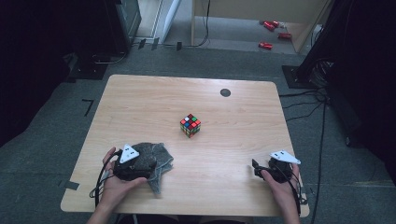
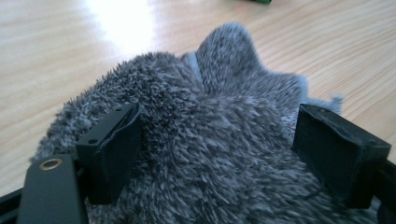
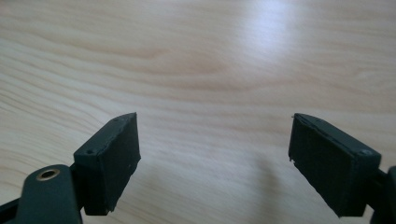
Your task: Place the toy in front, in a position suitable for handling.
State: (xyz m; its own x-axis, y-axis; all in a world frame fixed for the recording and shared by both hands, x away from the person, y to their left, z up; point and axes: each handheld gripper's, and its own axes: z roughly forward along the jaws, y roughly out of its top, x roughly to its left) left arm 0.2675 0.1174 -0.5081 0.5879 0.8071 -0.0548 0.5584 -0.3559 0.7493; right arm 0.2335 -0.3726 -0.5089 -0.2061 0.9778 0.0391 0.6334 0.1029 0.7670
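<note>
While my left gripper [image 2: 217,140] spreads around the grey cloth [image 2: 210,140], near it my right gripper [image 3: 215,158] gapes, nothing between.

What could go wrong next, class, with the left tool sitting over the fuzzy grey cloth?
1. The left tool stands open with the grey cloth bulging between its jaws; lifting away might snag the pile and drag it.
2. The cloth lies near the table edge, so a tug could pull it off.
</note>
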